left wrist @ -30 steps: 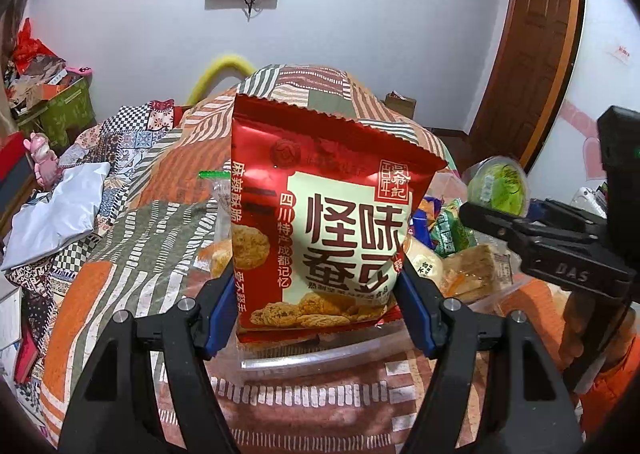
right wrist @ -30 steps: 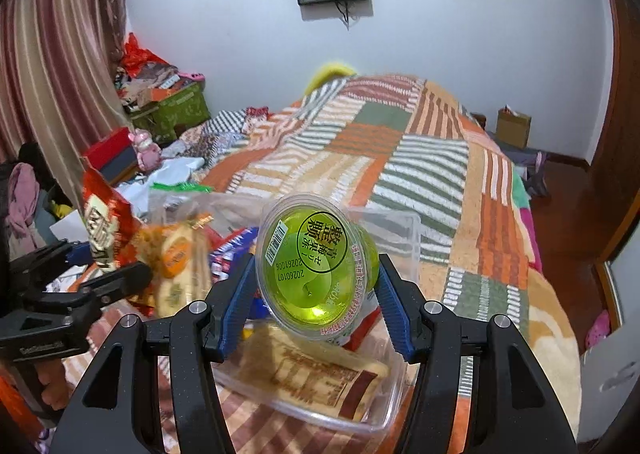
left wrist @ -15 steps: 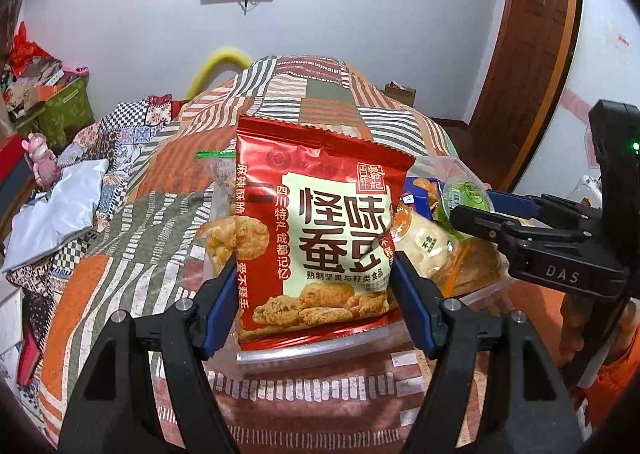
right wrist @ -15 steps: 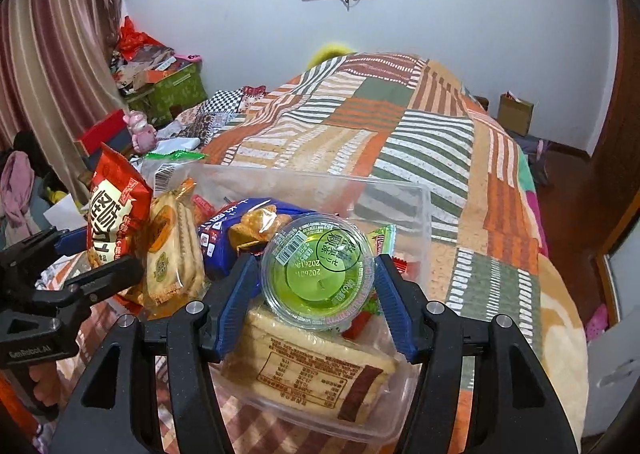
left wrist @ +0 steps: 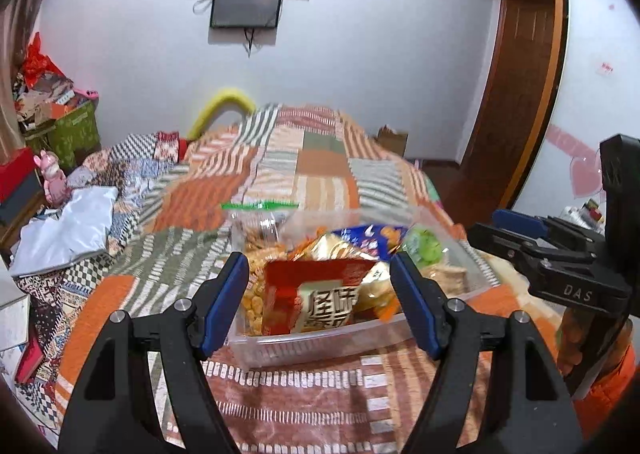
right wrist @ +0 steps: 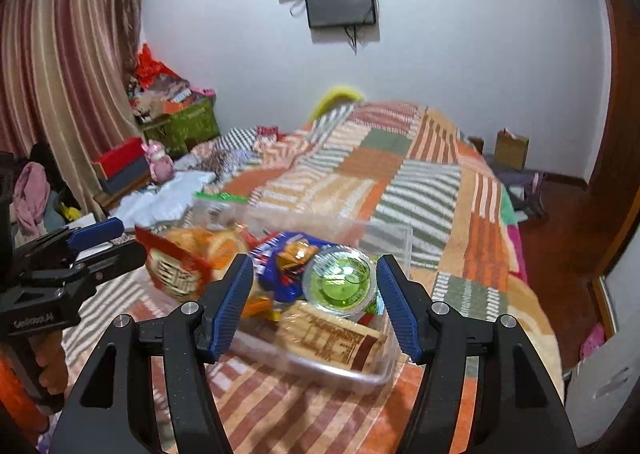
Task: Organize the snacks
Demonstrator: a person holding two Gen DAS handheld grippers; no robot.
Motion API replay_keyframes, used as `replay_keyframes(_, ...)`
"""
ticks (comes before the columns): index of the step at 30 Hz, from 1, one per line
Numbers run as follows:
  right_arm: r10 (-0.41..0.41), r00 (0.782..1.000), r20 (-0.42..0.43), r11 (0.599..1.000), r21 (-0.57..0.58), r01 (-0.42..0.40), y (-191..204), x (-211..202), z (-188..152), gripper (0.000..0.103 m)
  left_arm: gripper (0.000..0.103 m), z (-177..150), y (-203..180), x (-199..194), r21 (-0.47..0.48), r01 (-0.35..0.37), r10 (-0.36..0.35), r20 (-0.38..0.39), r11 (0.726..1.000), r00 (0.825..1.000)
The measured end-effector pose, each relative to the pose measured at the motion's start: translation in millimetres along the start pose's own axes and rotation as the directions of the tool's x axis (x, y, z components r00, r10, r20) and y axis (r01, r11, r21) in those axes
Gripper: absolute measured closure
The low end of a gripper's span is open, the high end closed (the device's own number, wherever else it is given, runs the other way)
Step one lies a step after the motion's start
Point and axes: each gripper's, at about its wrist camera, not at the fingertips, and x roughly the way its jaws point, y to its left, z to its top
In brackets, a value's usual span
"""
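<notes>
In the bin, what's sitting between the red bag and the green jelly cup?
In the right wrist view, a blue packet with a gold wrapper on it lies between the red bag and the jelly cup.

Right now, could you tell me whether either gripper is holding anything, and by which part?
Nothing is held. The left gripper and right gripper are both open; the red snack bag and green jelly cup sit in the clear bin.

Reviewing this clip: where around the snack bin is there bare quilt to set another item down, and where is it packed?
Free: the striped quilt beyond the bin's far wall, and the strip between the bin and the camera. The bin's far right corner looks bare. Crowded: the rest of the bin, where the red bag, jelly cup and cracker pack sit close together.
</notes>
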Motion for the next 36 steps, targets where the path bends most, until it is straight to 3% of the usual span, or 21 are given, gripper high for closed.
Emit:
replay_keyframes(7,0.021,0.993,0.112,1.0,-0.017,-0.019,19,-56,-1,0.042,0.03,2,-9,-58,-0.007,0.012,-0.011,0.12,1.0,0.993)
replay_keyframes(11,0.033,0.985,0.169,0.999,-0.028,-0.028,30,-81,-4,0.035,0.017,-4,-17,-87,0.005,0.0,-0.001,0.179,1.0,0.984)
replay_keyframes(16,0.047,0.975,0.218,0.999,-0.031,-0.042,39,-102,-9,0.025,0.008,-10,-26,-113,0.031,-0.019,0.012,0.231,0.999,0.973)
replay_keyframes(18,0.048,0.972,0.231,0.999,-0.028,-0.042,41,-109,-13,0.02,0.003,-13,-29,-120,0.036,-0.025,0.015,0.242,0.999,0.97)
replay_keyframes(27,0.042,0.966,0.256,0.999,0.002,-0.044,43,-117,-20,0.005,0.001,-23,-36,-137,0.058,-0.036,0.019,0.262,0.998,0.965)
replay_keyframes(36,0.033,0.964,0.263,0.999,0.013,-0.038,43,-122,-31,0.004,0.0,-27,-38,-139,0.063,-0.037,0.019,0.263,0.997,0.965)
